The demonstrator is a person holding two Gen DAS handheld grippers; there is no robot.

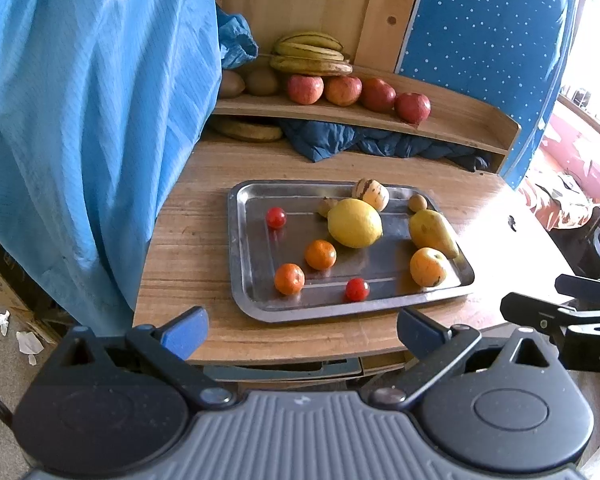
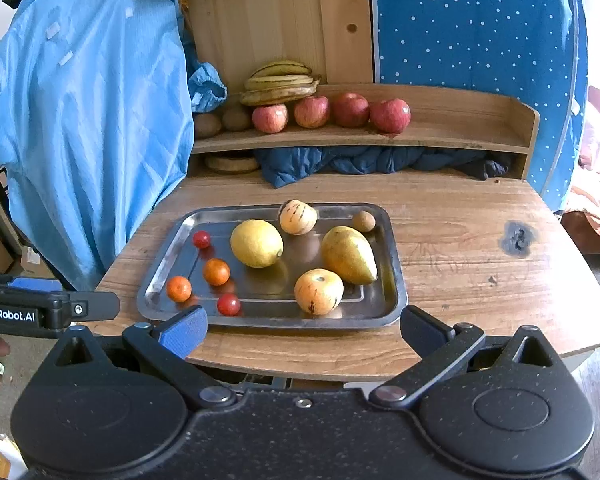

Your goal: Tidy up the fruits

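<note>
Both claws, left (image 1: pixel 302 330) and right (image 2: pixel 303 330), hang spread and empty before the tray (image 2: pixel 392 240) of fruit on the tabletop (image 2: pixel 460 240).

Bare worktop (image 2: pixel 460 240) right of the tray (image 2: pixel 392 264) gave my tools room; the shelf (image 2: pixel 440 136) and hanging coat (image 2: pixel 92 120) blocked back and left.

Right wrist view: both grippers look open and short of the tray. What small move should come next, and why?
Probably ease the right gripper forward and down over the near round yellow-orange fruit. It is open and empty at the table's front edge, and that fruit lies closest ahead of it in the steel tray. The left gripper, also open, hangs back near the tray's front left.
</note>
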